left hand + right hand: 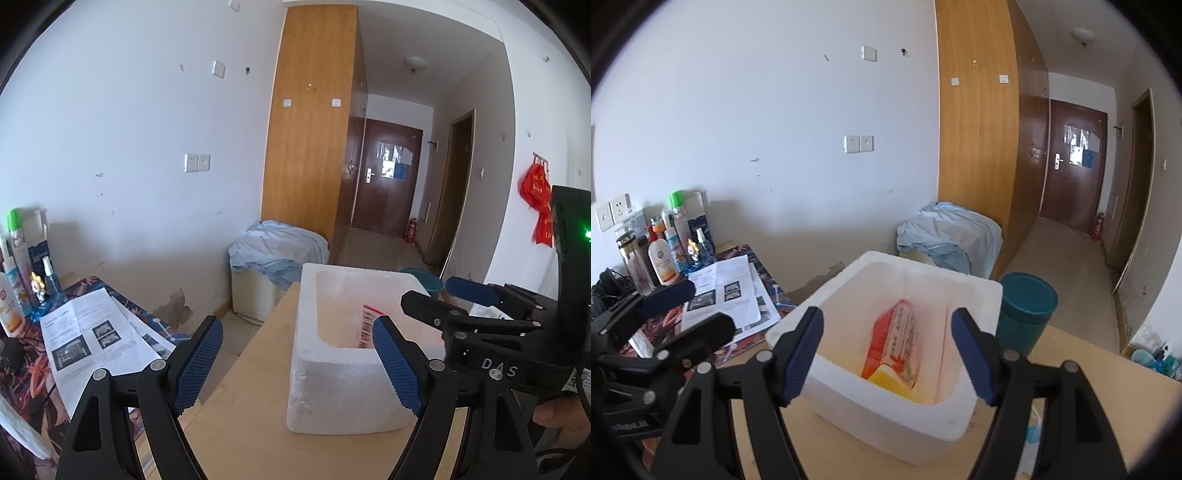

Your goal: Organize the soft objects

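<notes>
A white foam box (886, 417) stands on the wooden table (1108, 398). Inside it lie a red and white soft pack (897, 343) and a yellow soft item (890, 384). My right gripper (886, 354) is open and empty, hovering above the box's near rim. In the left wrist view the foam box (332, 387) stands just ahead, with the red pack (369, 321) partly showing inside. My left gripper (299, 362) is open and empty in front of the box. The right gripper (461, 295) shows over the box's right side there.
A teal lidded cup (1027, 310) stands right of the box. Printed papers (724, 295), bottles (663, 262) and cables lie on a patterned desk at left. A bin draped with blue cloth (949, 236) stands by the wooden wardrobe (975, 129). A hallway leads to a door.
</notes>
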`<state>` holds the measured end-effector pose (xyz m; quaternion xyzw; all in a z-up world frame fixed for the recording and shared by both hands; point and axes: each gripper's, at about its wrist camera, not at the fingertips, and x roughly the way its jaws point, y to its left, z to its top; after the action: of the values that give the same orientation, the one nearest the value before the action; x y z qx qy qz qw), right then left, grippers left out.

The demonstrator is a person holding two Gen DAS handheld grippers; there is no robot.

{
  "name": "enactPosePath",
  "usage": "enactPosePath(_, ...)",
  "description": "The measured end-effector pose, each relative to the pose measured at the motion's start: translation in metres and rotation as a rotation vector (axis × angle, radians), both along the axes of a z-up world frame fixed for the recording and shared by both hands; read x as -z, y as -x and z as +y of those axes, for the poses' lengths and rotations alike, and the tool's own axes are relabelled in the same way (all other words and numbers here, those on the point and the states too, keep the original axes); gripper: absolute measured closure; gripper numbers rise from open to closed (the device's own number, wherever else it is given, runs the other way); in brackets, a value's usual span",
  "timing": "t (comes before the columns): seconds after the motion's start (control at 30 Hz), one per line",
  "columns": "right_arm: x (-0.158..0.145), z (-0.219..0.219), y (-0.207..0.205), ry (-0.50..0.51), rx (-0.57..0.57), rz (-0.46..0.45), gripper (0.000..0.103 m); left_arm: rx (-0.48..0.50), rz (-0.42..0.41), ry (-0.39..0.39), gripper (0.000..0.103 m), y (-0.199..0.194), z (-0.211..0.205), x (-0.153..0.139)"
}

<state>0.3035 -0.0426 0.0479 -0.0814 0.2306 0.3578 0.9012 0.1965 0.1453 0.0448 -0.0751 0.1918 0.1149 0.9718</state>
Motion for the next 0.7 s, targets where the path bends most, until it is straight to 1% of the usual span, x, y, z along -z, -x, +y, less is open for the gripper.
enactPosePath(0.1,-0.002,-0.004,-0.001,-0.034,-0.005,0.012,0.028,-0.001,-0.004,0.000,0.019,0.002,0.001,-0.001)
enactPosePath(0.23,0.004,-0.001,-0.007,-0.011,0.008,0.028,0.028,-0.004,-0.008,0.002,0.019,0.005,0.001,-0.002)
enactPosePath(0.37,0.018,0.000,-0.016,-0.005,0.006,0.097,0.028,-0.005,-0.009,0.000,0.019,0.009,0.001,-0.002)
enactPosePath(0.5,0.028,0.007,-0.016,0.009,0.003,0.119,0.035,-0.013,-0.012,0.010,0.019,0.012,0.003,-0.002)
enactPosePath(0.53,0.027,0.005,-0.013,0.004,0.007,0.113,0.035,-0.013,-0.013,0.011,0.019,0.014,0.003,-0.001)
enactPosePath(0.7,0.023,-0.019,0.004,0.041,0.028,0.017,0.035,-0.007,-0.012,0.014,0.019,0.017,0.003,-0.001)
